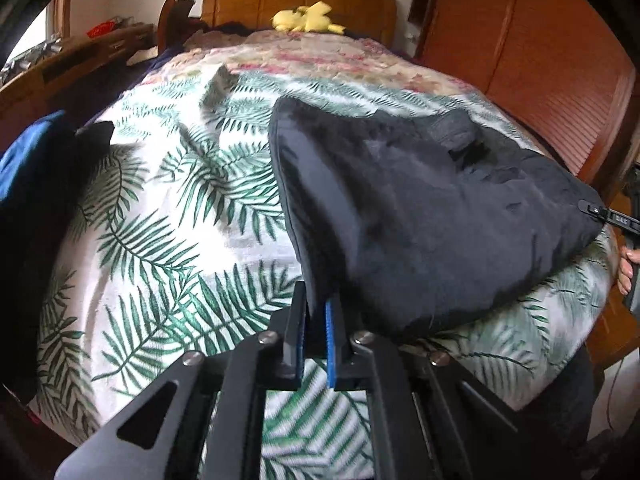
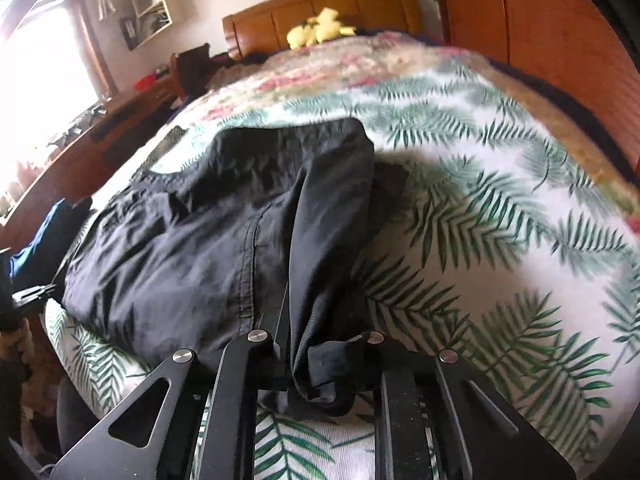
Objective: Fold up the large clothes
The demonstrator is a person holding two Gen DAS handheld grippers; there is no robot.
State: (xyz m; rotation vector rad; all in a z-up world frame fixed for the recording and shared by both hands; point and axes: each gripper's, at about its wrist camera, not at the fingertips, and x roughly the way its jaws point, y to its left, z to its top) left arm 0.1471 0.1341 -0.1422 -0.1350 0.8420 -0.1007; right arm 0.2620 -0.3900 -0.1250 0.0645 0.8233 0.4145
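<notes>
A large black garment (image 1: 424, 208) lies spread on the fern-print bed cover (image 1: 168, 208), held at two near corners. My left gripper (image 1: 318, 308) is shut on its left edge; the cloth runs between the blue-padded fingers. The right gripper's tip (image 1: 596, 210) shows at the garment's far right corner. In the right wrist view the garment (image 2: 200, 232) bunches into my right gripper (image 2: 320, 344), which is shut on a gathered fold that drapes over and hides the right finger.
A yellow plush toy (image 1: 306, 18) sits by the wooden headboard (image 1: 300, 0). A floral quilt (image 1: 320, 54) covers the far bed. A blue and black pile (image 1: 36, 184) lies at the left edge. A wooden wardrobe (image 1: 520, 40) stands right, a desk (image 1: 72, 64) left.
</notes>
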